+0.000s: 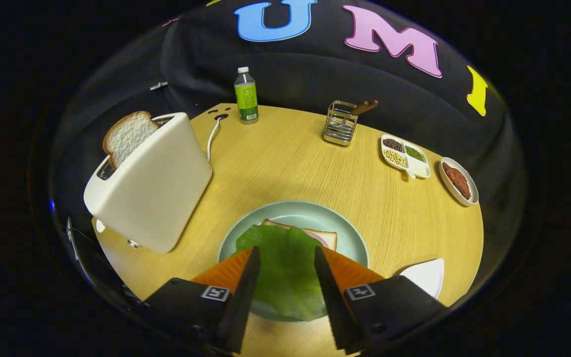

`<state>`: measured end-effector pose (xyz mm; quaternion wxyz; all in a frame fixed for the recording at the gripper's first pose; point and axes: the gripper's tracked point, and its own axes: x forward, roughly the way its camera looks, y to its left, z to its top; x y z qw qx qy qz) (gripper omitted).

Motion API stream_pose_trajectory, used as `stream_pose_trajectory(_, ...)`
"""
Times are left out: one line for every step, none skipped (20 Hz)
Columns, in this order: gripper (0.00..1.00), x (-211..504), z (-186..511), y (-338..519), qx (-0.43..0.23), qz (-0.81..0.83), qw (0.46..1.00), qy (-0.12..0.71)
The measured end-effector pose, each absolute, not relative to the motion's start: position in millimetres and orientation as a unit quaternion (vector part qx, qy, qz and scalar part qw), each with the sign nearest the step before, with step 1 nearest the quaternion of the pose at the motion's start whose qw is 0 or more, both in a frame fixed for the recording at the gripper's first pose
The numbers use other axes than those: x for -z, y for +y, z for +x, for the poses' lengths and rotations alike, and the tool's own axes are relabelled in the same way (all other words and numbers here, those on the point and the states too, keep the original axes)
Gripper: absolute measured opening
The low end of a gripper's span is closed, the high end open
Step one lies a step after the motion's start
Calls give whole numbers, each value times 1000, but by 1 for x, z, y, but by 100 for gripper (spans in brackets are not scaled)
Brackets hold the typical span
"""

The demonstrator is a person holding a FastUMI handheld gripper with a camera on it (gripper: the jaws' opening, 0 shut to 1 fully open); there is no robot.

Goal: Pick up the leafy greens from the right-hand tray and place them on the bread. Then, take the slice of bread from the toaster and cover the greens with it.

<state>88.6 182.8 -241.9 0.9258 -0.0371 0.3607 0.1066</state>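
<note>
The gripper (285, 255) hangs above the near side of the table (285, 158), its two fingers spread apart with nothing pressed between them. In the gap between the fingers lies the lettuce leaf (285, 270), spread flat over a slice of bread (326, 239) on a pale green plate (352, 238). The leaf covers most of the bread; a far corner of the slice shows beyond it, with a sliver of pink filling at its edge. The leaf's near end overhangs the plate rim. Just right of the right finger sits the corner of a white tray (427, 275).

Left of the plate and beyond the left finger stands a cream toaster (154, 183), with a second slice of bread (127, 135) sticking up out of its slot. Its white cord (212, 136) runs toward the back of the table.

Farther back stand a bottle (246, 95) with a green label, a wire holder (341, 123) with a wooden handle in it, a divided dish (405, 156) of beans and, at the far right, a small dish (458, 180) of red sauce.
</note>
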Motion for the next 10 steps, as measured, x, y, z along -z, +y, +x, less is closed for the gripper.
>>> stream_pose_trajectory(81,237,86,184,-109,-37,927,357)
stream_pose_trajectory(100,237,89,185,-107,-40,929,351)
stream_pose_trajectory(100,228,87,187,-109,-42,932,344)
stream_pose_trajectory(99,221,87,191,-113,-45,934,335)
stream_pose_trajectory(99,211,86,195,-118,-47,937,325)
stream_pose_trajectory(99,201,85,200,-125,-51,940,314)
stream_pose_trajectory(99,189,86,207,-133,-55,943,300)
stream_pose_trajectory(99,176,87,215,-142,-59,946,286)
stream_pose_trajectory(99,163,87,224,-152,-63,948,272)
stream_pose_trajectory(99,151,87,233,-161,-65,950,260)
